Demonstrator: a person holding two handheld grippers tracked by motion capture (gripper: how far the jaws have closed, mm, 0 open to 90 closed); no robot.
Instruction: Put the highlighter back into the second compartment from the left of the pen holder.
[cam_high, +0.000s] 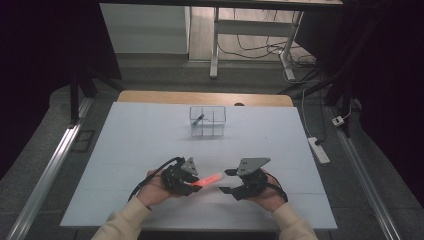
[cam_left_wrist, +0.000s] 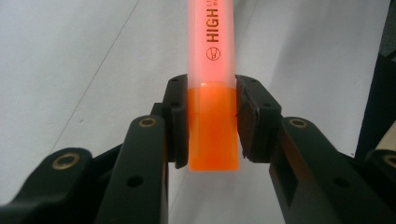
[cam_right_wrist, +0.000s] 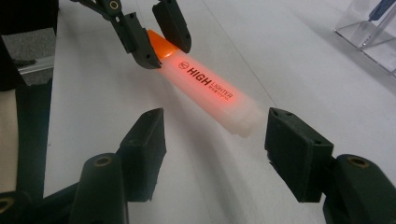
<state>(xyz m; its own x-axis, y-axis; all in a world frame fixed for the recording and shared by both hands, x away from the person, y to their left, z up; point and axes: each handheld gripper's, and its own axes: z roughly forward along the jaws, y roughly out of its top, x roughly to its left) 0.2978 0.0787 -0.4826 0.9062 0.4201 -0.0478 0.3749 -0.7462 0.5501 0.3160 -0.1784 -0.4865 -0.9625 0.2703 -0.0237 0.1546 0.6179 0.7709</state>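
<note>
Fingers of the left gripper (cam_left_wrist: 212, 121) clamp the highlighter (cam_right_wrist: 210, 91); the right gripper (cam_right_wrist: 212, 135) gapes, its view revealing the pale cap.

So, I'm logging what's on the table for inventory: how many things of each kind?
Highlighters: 1, orange highlighter, in the left gripper
Clear organisers: 1, clear organiser
Pens: 1, dark pen in the organiser
Total: 3
</note>
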